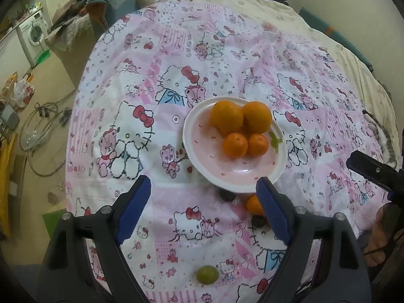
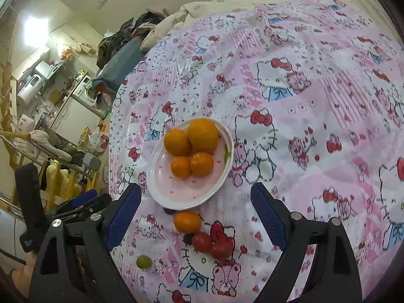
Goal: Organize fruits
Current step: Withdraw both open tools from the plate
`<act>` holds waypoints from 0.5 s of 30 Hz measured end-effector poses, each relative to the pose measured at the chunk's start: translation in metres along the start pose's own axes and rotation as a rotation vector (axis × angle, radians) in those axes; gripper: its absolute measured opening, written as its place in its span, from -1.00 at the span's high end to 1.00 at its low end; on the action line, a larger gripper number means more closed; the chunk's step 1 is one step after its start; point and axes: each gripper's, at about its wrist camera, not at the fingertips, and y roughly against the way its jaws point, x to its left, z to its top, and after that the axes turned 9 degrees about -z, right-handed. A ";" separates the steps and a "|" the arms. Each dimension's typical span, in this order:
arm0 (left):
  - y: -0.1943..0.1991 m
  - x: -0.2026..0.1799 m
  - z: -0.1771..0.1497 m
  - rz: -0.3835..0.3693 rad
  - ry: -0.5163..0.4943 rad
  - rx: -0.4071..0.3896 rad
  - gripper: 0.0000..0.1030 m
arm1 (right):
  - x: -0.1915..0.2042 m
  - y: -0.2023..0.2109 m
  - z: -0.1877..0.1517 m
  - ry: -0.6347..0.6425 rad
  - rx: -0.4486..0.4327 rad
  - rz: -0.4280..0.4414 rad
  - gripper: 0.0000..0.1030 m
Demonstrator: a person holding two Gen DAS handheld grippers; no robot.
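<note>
Four oranges (image 2: 192,149) already sit on the plate (image 2: 161,189), so we hover both grippers, left (image 1: 205,197) and right (image 2: 195,207), spread wide and empty, over the strays (image 2: 202,237) just below it.

Left tongs (image 1: 203,207) and right tongs (image 2: 195,216): black plastic arms, each carrying a ribbed blue pad (image 1: 133,209) on its inner face, with round silver screws (image 1: 105,210) behind the pads.
</note>
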 end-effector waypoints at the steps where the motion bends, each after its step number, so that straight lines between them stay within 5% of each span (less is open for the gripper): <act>1: 0.001 0.001 -0.002 0.001 0.000 0.000 -0.61 | -0.001 0.000 -0.002 -0.004 0.003 -0.001 -0.76; 15: 0.001 0.014 -0.018 0.024 0.088 -0.013 -0.61 | -0.025 -0.012 -0.025 -0.072 0.067 -0.021 -0.76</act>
